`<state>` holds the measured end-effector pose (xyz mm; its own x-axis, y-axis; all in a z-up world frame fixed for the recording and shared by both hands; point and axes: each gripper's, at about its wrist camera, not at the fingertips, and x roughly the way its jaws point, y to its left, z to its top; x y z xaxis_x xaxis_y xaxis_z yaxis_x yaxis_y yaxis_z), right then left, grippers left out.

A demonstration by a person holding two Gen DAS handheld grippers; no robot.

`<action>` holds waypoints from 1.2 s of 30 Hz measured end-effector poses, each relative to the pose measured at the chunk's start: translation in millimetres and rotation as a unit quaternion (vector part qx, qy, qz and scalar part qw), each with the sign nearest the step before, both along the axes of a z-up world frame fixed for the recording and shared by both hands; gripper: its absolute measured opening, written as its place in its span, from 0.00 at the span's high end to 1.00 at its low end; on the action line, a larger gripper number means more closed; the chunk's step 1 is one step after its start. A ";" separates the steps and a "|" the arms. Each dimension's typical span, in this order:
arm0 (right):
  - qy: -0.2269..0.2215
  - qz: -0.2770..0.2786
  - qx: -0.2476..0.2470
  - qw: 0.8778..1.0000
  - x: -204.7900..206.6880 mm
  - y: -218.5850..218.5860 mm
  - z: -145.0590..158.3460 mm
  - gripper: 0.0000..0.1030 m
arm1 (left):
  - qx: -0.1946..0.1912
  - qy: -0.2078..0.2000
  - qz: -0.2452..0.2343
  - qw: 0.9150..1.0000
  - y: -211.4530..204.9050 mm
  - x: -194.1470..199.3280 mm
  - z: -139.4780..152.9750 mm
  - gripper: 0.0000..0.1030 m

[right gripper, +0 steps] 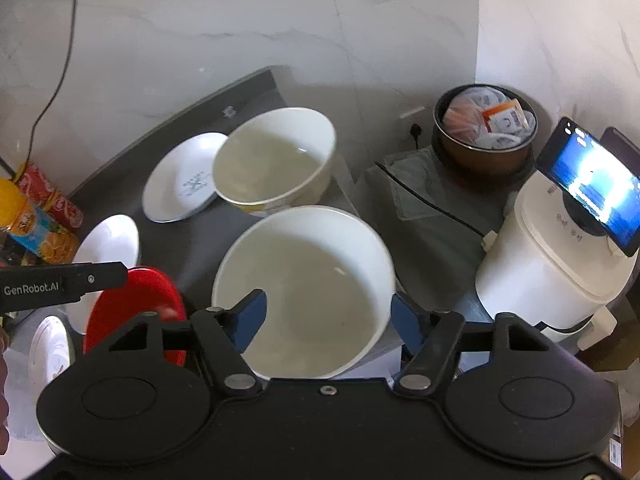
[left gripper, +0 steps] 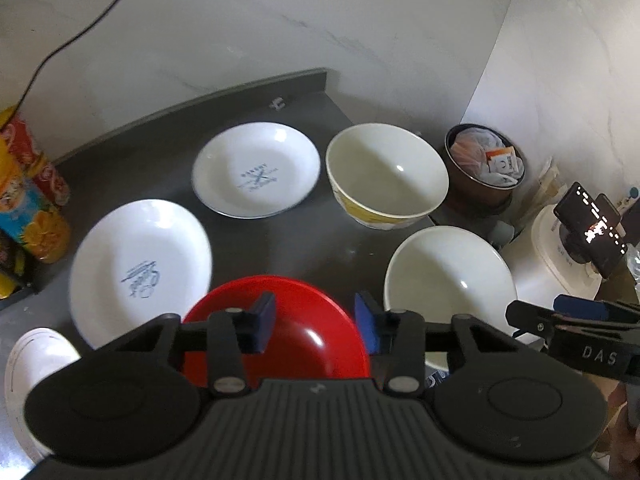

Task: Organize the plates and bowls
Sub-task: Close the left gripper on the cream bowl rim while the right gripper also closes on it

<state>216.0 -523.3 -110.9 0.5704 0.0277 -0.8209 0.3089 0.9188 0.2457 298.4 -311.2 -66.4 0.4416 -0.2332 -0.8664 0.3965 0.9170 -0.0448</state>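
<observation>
Left wrist: red bowl (left gripper: 276,328) between claw (left gripper: 316,316) pads.

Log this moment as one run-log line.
left gripper: open over red bowl | right gripper: open, astride white bowl rim | stacking not started

Near half of glossy red plastic bowl (left gripper: 288,312) hidden behind black gripper body in left wrist view. Front rim of plain white ceramic bowl (right gripper: 308,280) likewise covered in right wrist view. Round white object (left gripper: 36,364) at lower left cut by fisheye edge, kind unclear. Blue print on oval white plate (left gripper: 140,264) too blurred to read. Stacked colourful snack packets (left gripper: 28,204) cropped at left edge.
</observation>
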 end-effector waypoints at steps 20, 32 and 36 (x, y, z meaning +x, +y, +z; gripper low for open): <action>0.047 -0.016 0.024 0.998 9.7 -21.7 -57.2 0.71 | 0.040 0.052 -0.062 0.996 -73.4 26.8 -71.3 0.78; 0.027 0.001 0.001 1.000 7.2 -15.6 -56.1 0.86 | 0.056 0.076 -0.071 0.993 -91.6 33.8 -102.4 0.95; 0.014 0.013 -0.005 1.000 5.2 -10.2 -46.7 0.86 | 0.049 0.073 -0.070 0.994 -84.7 30.3 -95.2 0.95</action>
